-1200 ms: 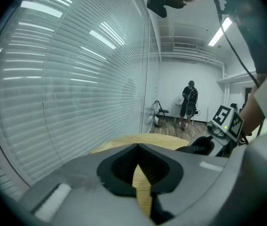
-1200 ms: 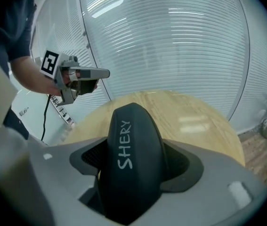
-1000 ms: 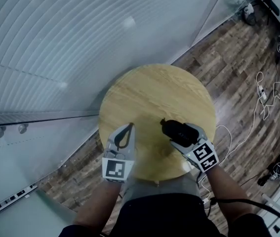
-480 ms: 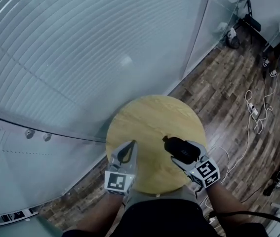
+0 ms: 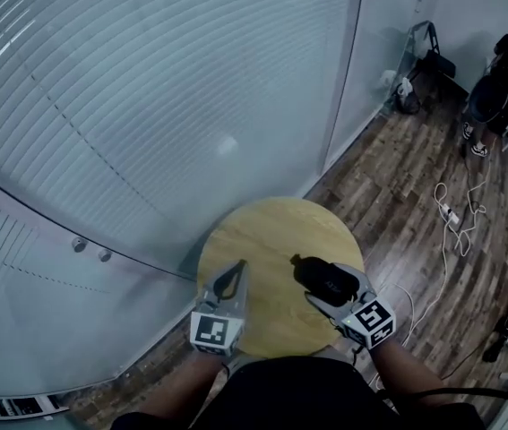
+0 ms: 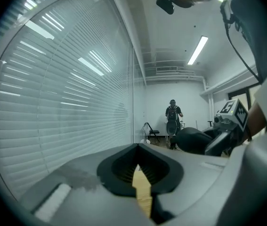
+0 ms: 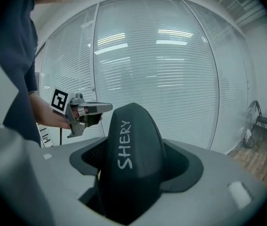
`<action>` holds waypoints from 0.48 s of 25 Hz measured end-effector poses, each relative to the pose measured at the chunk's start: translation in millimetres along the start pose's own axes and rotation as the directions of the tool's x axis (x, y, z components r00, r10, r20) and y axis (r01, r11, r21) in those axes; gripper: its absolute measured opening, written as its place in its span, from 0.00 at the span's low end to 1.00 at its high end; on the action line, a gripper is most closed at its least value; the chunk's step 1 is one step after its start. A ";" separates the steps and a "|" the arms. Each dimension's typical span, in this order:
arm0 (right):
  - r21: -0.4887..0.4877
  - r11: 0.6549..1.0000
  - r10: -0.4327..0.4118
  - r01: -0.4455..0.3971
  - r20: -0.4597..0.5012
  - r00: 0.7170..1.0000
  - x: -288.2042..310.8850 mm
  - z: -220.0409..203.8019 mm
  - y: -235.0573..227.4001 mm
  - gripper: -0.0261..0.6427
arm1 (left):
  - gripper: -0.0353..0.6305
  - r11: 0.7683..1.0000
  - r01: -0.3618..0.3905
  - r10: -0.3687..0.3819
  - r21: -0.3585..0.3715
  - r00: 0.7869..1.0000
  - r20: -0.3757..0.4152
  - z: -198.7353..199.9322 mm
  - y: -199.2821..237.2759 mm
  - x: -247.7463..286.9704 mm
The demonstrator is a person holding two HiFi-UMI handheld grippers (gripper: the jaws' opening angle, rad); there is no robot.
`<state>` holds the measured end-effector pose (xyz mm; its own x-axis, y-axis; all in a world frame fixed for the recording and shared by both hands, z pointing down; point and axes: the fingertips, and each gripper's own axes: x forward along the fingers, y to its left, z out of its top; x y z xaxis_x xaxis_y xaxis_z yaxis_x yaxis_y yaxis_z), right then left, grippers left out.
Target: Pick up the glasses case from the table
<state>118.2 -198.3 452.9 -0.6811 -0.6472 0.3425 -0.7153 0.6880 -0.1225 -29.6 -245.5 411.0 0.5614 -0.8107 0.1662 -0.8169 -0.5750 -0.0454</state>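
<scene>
The black glasses case (image 5: 323, 278) with white lettering is clamped between the jaws of my right gripper (image 5: 319, 285), held over the right part of the round wooden table (image 5: 271, 231). Close up, the glasses case (image 7: 128, 159) fills my right gripper (image 7: 132, 178) and points at the blinds. My left gripper (image 5: 235, 268) hovers over the table's left front, shut with nothing in it. In the left gripper view the left gripper (image 6: 139, 173) shows only a sliver of wood between its jaws, with the case (image 6: 194, 140) off to the right.
A glass wall with blinds (image 5: 146, 106) runs behind and left of the table. Wooden floor (image 5: 397, 168) lies to the right, with white cables (image 5: 455, 218), a folding chair (image 5: 426, 56) and a person (image 5: 495, 88) at the far right.
The head view has pulled back and up, so the table looks smaller and lower. Both grippers keep their places over it; the right one still holds the case.
</scene>
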 end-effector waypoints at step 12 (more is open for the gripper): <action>0.004 0.998 -0.059 0.059 0.099 0.993 -18.0 28.7 -4.5 0.57 | 0.06 0.996 0.043 -0.043 0.077 0.999 -0.006 13.8 -20.9 -9.4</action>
<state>129.2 -199.2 420.5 -0.6500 -0.7158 0.2551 -0.7547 0.6475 -0.1062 -16.0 -227.3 396.8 0.5948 -0.7849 0.1737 -0.7796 -0.6159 -0.1135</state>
